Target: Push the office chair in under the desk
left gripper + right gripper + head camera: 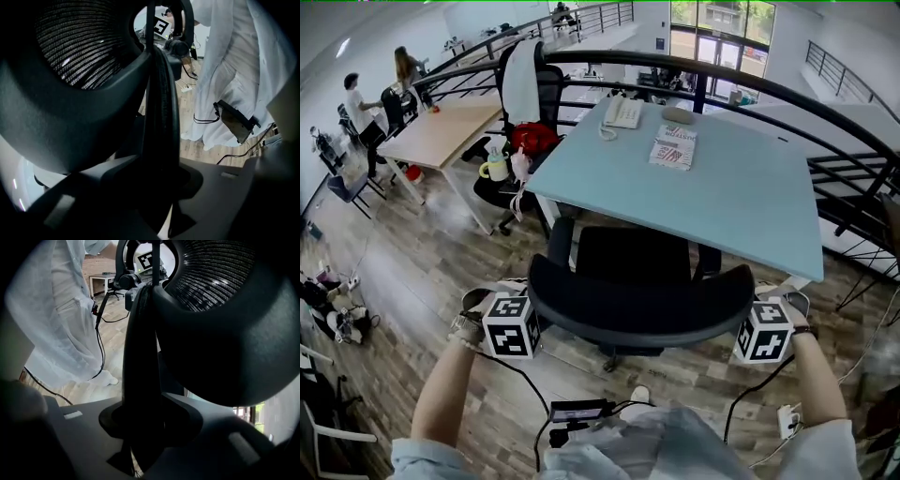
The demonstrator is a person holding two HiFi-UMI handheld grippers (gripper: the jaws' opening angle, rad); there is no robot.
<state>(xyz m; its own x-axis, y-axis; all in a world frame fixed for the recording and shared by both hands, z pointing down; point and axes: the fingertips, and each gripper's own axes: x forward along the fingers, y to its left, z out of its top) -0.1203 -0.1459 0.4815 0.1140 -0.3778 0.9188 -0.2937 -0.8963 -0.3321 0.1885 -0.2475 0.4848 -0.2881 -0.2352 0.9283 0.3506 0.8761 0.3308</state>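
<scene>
Office chair [637,298] is at the near edge of the desk [750,202]: the seat front is just going under it, while the backrest and most of the seat are out on the person's side. Left gripper [521,323] is clamped on the left end of the backrest's top rim and right gripper [756,328] on the right end, with the rim pinched between each pair of jaws. Judged partway: grip is made and the chair is lined up, and what's left is pushing it forward until the seat is under and the backrest nears the edge.
</scene>
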